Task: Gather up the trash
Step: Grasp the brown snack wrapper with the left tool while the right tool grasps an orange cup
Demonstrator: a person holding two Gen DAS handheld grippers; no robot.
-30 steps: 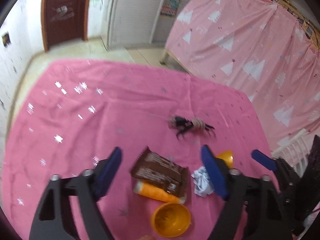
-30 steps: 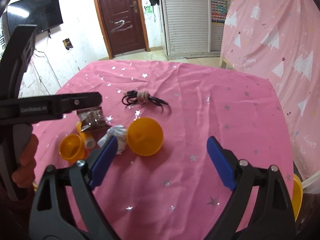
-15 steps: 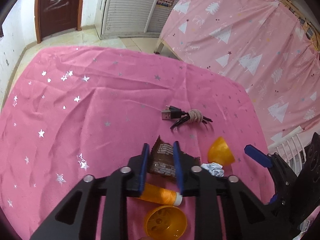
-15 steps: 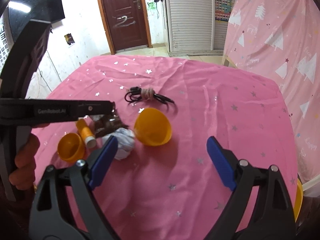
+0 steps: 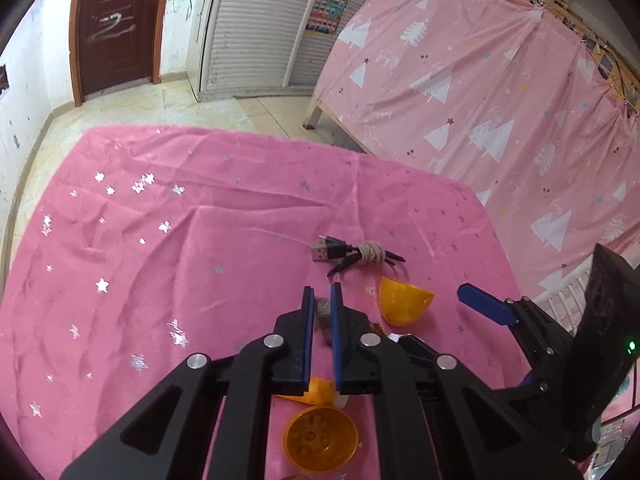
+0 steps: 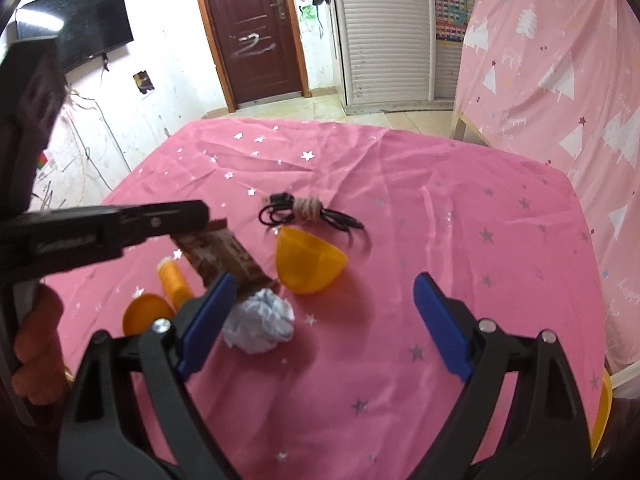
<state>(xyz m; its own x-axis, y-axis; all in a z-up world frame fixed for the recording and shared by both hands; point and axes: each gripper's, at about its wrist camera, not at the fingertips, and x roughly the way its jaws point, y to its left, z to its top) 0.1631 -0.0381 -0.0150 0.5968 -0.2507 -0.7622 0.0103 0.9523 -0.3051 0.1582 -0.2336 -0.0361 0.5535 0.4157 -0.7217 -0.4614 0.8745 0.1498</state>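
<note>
A table under a pink cloth (image 6: 460,240) with silver stars fills both views, and everything in play lies toward its near side. Largest of the loose things is an orange bowl (image 6: 308,260) tipped on its side, with a second orange cup (image 5: 320,444) upright close to the person. Beyond the bowl lies a coiled black cable (image 6: 308,212) bound with twine, which does not look like trash. The left gripper (image 5: 321,300) has its fingers pinched nearly together on one end of a brown snack wrapper (image 6: 220,258); seen from the right wrist, the wrapper hangs slanting from that grip, its lower end hidden behind the right gripper's near finger, so whether it has cleared the cloth cannot be told. The right gripper (image 6: 320,292) is spread wide and holds nothing. Just beside its left finger sits a crumpled ball of white paper (image 6: 260,324), and past that a small orange bottle (image 6: 174,282) lies on its side. The step in hand appears to be picking up the wrapper. Next it likely needs carrying to a bin, which no view shows, while the right gripper could close on the paper ball.
</note>
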